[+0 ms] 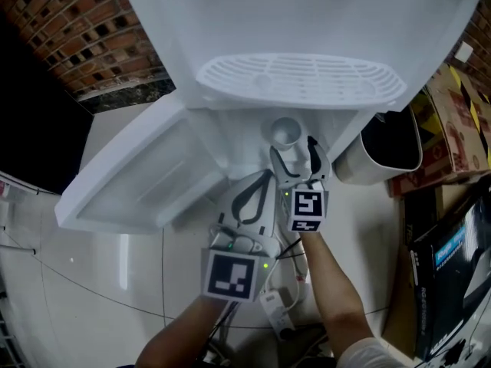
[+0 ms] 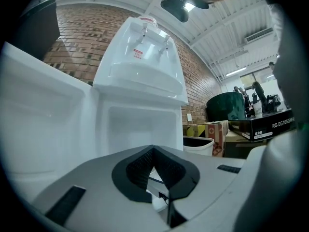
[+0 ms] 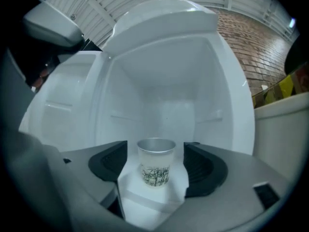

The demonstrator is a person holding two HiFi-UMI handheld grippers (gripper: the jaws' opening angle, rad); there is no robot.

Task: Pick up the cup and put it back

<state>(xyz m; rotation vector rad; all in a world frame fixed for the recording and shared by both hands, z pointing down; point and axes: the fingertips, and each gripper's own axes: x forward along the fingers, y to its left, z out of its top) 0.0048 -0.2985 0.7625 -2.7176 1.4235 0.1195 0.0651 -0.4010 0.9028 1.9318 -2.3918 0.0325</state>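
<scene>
One frosted cup point(image 3: 155, 168) (bamboo print) inside right gripper point(image 3: 155, 152), jaws apart; left gripper point(image 2: 153, 154) jaws closed.

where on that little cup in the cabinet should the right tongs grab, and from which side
Grip the cup by its side wall around mid-height, coming straight in from the open front of the compartment. It stands upright, and walls close off its back and sides. The right tongs flank it, jaws apart, not touching.
</scene>
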